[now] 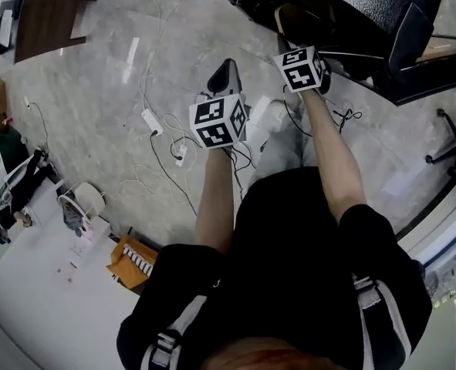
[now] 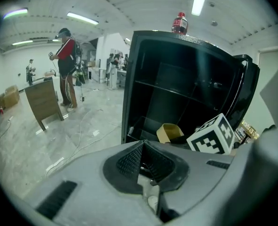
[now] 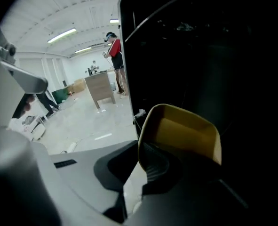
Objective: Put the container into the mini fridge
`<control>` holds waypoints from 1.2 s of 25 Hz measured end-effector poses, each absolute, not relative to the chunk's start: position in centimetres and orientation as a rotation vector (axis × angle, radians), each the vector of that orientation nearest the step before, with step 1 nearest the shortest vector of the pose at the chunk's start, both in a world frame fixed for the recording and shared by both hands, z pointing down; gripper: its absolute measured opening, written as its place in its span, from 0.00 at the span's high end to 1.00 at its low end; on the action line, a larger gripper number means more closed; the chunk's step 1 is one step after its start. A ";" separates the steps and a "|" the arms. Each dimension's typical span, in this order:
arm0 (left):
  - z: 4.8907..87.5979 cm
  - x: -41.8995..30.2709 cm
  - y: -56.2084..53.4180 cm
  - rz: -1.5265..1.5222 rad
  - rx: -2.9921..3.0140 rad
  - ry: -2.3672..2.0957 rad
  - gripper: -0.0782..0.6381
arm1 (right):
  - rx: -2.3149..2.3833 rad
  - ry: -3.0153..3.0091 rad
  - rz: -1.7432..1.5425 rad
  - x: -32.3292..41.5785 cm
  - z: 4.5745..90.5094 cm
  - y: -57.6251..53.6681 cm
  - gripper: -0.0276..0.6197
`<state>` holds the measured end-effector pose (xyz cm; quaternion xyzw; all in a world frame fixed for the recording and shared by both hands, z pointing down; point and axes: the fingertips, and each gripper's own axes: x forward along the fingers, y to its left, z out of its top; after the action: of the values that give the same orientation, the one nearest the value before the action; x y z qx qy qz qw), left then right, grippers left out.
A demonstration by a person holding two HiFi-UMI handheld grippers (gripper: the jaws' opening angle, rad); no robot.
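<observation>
The black mini fridge [image 2: 186, 86] stands open with dark shelves inside. A tan open-topped container [image 3: 183, 133] is held just inside the fridge's lower part, and my right gripper [image 3: 143, 160] is shut on its rim. In the left gripper view the container [image 2: 169, 132] shows in the bottom compartment beside the right gripper's marker cube [image 2: 213, 135]. My left gripper [image 2: 142, 146] hangs in front of the fridge, its jaws pressed together with nothing in them. From the head view, the left gripper [image 1: 226, 75] is left of the right gripper [image 1: 295, 41], which reaches under the fridge's top [image 1: 351, 6].
A red-capped bottle [image 2: 179, 23] stands on top of the fridge. A person in red [image 2: 66, 65] stands far left by a wooden board [image 2: 44, 100]. Cables and a power strip [image 1: 152, 122] lie on the floor. A white table [image 1: 50, 284] is at lower left.
</observation>
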<state>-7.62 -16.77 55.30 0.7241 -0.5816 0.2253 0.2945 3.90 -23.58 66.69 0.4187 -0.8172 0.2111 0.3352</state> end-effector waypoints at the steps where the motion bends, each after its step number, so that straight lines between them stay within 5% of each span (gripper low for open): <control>1: 55.6 -8.0 -16.4 0.601 1.910 -1.551 0.88 | 1.106 -2.105 0.551 4.0 67.5 -24.2 0.93; 16: 55.5 -12.6 -15.0 0.528 1.760 -1.671 0.88 | 1.197 -1.989 0.584 4.4 70.7 -28.3 0.88; 25: 49.3 -15.0 -16.2 0.309 1.748 -1.863 0.88 | 1.115 -2.562 0.789 -2.6 56.3 -25.0 0.92; 30: 43.0 -18.3 -14.8 0.103 1.698 -2.071 0.88 | 0.753 -2.872 0.581 -8.8 46.3 -22.8 0.93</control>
<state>-18.25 -14.85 43.03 0.6167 -0.7523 0.0373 0.2286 -8.81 -22.82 46.25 0.2485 -0.9477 0.1918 0.0581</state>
